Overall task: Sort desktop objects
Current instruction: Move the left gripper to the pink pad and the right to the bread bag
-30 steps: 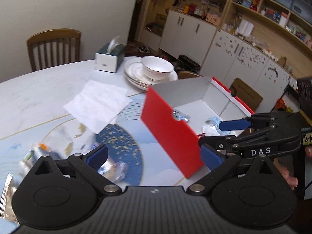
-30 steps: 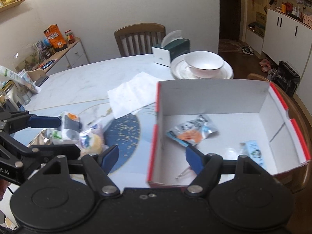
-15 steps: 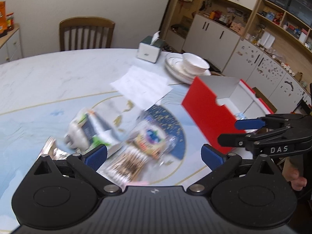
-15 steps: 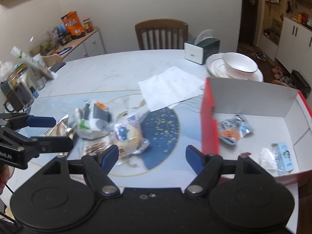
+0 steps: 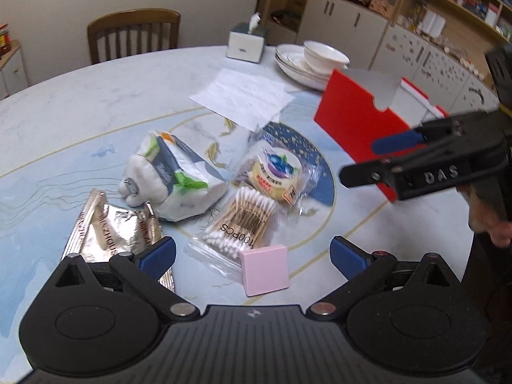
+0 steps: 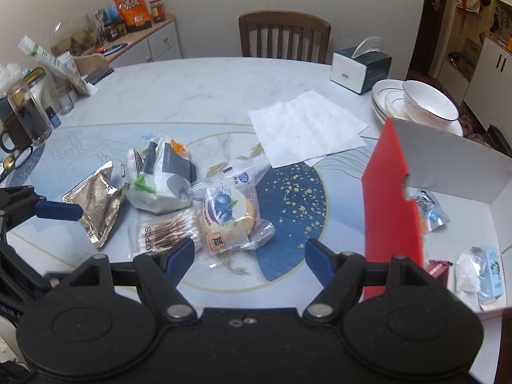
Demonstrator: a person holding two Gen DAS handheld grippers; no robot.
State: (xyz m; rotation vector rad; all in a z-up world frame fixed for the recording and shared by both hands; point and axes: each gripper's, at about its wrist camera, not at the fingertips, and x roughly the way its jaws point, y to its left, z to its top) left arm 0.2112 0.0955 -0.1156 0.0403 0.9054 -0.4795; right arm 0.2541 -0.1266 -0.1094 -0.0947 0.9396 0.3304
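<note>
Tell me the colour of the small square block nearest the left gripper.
Pink block; clearest in the left wrist view.

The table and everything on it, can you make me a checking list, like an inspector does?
Surface: round marble-look table with a blue pattern in the middle.
Job's things: silver foil packet, white pouch, cotton swab bag, blueberry cake packet and pink block lie loose in a cluster; the red box, to their right, already holds a few small packets.
Clutter: paper sheet, tissue box, bowl on stacked plates, glass jar.
Grippers: left gripper open, empty, over the pink block; right gripper open, empty, near the cake packet.
Cables: nothing seen.
Surroundings: wooden chair, sideboard with snacks, cabinets and shelves.
</note>
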